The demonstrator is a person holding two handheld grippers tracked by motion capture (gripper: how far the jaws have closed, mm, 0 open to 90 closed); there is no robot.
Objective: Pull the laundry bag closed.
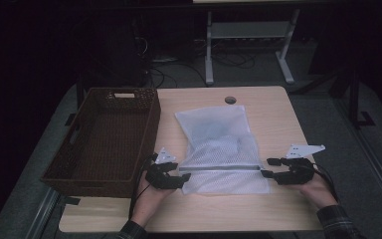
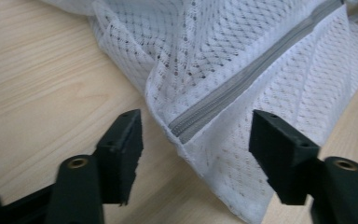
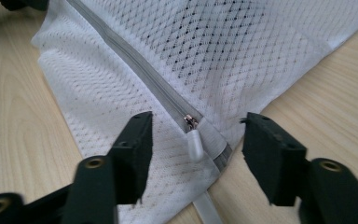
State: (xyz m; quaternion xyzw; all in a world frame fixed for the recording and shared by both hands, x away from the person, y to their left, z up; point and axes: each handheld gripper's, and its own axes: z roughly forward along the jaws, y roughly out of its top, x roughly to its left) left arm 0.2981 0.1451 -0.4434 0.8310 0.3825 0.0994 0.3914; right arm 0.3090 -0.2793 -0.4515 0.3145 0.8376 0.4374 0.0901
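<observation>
both hands [image 1: 151, 194] low beside mesh bag [image 1: 219, 149]

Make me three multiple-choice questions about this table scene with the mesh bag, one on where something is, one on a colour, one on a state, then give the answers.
1. Where does the woven basket stand relative to the mesh bag?
A. on the left side of it in the high view
B. on the right side of it
C. on top of it

2. What colour is the zipper of the bag?
A. red
B. grey
C. black

3. How does the right gripper stand at the zipper pull?
A. shut on the pull
B. open, with the pull between its jaws
C. far away from the bag

Answers:
1. A: in the high view the basket sits at the table's left edge, the bag in the middle.
2. B: the left gripper view shows a grey zipper band across white mesh.
3. B: in the right gripper view both jaws stand apart from the pull.
</observation>
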